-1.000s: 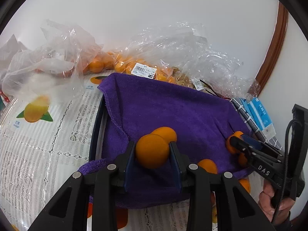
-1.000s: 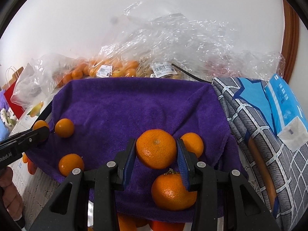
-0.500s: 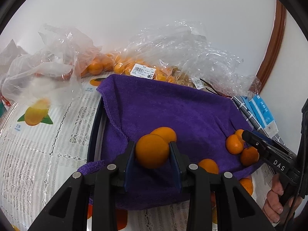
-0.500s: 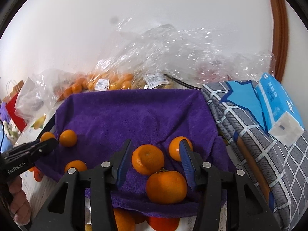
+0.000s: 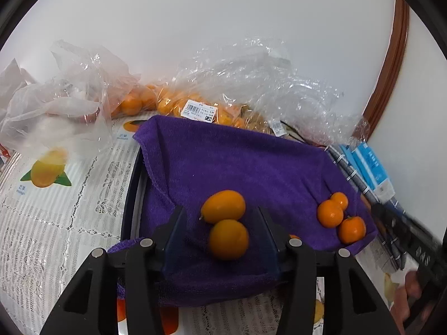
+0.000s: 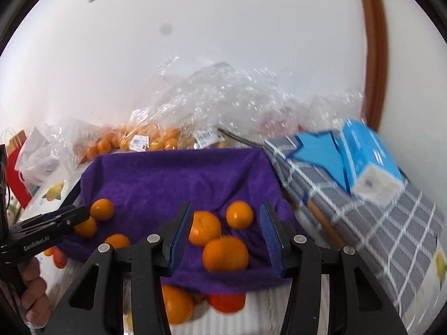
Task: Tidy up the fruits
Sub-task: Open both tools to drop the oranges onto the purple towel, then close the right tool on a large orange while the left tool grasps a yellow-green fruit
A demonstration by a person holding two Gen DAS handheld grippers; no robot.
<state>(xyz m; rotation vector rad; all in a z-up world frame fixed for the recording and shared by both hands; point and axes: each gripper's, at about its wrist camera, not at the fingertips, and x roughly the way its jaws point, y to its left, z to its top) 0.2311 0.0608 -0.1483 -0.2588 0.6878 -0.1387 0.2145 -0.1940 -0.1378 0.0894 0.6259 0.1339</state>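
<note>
A purple towel point(image 5: 237, 164) covers a dark tray. In the left wrist view my left gripper point(image 5: 219, 229) is open around two small oval orange fruits point(image 5: 228, 238) lying on the towel. Three round oranges point(image 5: 329, 213) lie at the towel's right edge. In the right wrist view my right gripper point(image 6: 226, 231) is open, with three oranges point(image 6: 225, 254) on the towel point(image 6: 178, 178) between and behind its fingers. The left gripper point(image 6: 81, 215) shows at the left beside three small fruits point(image 6: 102, 209).
Clear plastic bags of oranges point(image 5: 201, 111) lie behind the towel against the white wall. A grey checked cloth with a blue tissue box point(image 6: 366, 162) lies at the right. More oranges point(image 6: 176, 304) sit under the towel's front edge. A fruit-print table cover point(image 5: 44, 170) spreads at the left.
Both grippers have opened and let go of their fruit onto the towel. The right gripper has pulled back and lifted; the left has released its small fruit next to the other one.
</note>
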